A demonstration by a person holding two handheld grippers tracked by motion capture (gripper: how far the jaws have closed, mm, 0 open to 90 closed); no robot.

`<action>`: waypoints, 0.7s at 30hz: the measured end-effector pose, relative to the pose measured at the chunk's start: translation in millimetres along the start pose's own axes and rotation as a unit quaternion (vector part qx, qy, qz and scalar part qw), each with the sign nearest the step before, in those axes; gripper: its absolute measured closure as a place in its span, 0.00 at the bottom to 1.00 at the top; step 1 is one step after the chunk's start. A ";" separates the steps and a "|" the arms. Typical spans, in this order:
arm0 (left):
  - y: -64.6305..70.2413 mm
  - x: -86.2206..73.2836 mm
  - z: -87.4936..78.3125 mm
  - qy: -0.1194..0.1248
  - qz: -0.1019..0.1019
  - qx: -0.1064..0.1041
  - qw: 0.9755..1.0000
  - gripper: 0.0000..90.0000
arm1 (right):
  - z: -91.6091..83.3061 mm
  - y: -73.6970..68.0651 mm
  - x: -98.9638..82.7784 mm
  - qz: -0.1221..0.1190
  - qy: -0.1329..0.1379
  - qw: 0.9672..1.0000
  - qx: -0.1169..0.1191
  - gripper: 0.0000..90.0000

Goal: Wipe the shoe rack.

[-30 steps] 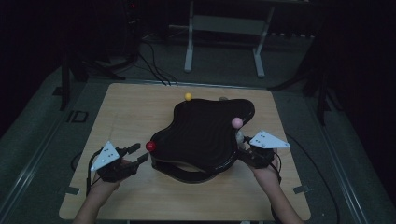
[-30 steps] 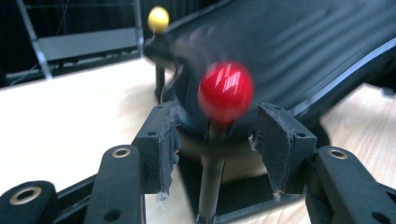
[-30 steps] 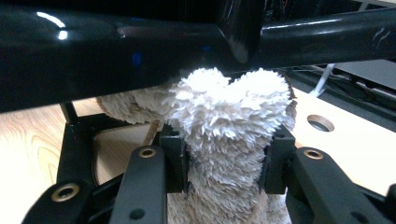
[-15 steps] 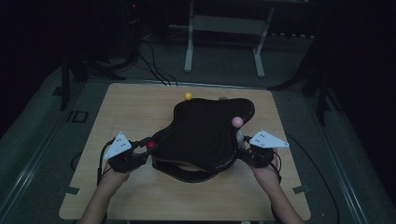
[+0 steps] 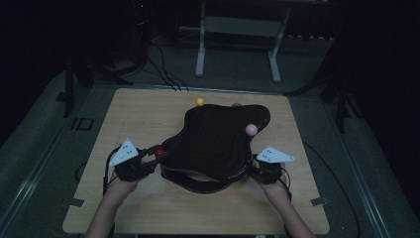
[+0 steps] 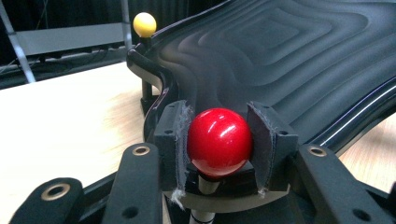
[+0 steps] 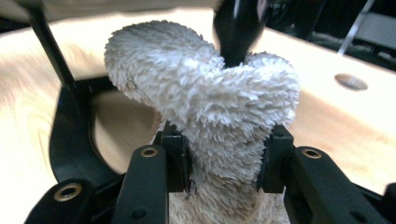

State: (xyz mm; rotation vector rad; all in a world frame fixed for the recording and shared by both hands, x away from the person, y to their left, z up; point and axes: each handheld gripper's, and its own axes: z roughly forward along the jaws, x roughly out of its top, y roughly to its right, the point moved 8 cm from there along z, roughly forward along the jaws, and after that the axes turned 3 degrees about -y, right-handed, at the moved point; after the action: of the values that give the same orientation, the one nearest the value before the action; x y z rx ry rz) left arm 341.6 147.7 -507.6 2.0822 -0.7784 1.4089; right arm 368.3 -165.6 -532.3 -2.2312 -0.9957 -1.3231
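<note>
Left gripper view is showing the left gripper having closed onto the red ball; the right gripper is pinching the fluffy cloth.

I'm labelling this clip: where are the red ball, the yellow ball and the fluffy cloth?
red ball [image 6: 218,141], left gripper view, its front.
yellow ball [image 6: 144,24], left gripper view, its middle.
fluffy cloth [image 7: 210,100], right gripper view, its bunched top.
</note>
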 end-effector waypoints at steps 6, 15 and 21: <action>-0.3 -0.5 0.0 0.004 -0.006 -0.004 1.000 0.66 | 24.6 -1.1 -40.2 -0.002 -0.054 0.999 0.008 0.68; 0.4 -1.0 0.7 0.008 -0.011 -0.009 1.000 0.66 | 16.3 1.5 -27.7 0.008 -0.050 0.999 0.004 0.63; 0.3 -0.8 0.7 0.006 -0.010 -0.010 1.000 0.66 | -8.3 2.7 1.6 0.006 -0.004 1.000 -0.001 0.62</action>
State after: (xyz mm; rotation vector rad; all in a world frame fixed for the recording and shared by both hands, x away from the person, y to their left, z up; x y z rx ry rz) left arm 341.6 147.2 -508.6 2.0586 -0.7627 1.3965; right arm 365.8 -172.0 -526.6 -2.2411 -0.9828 -1.3113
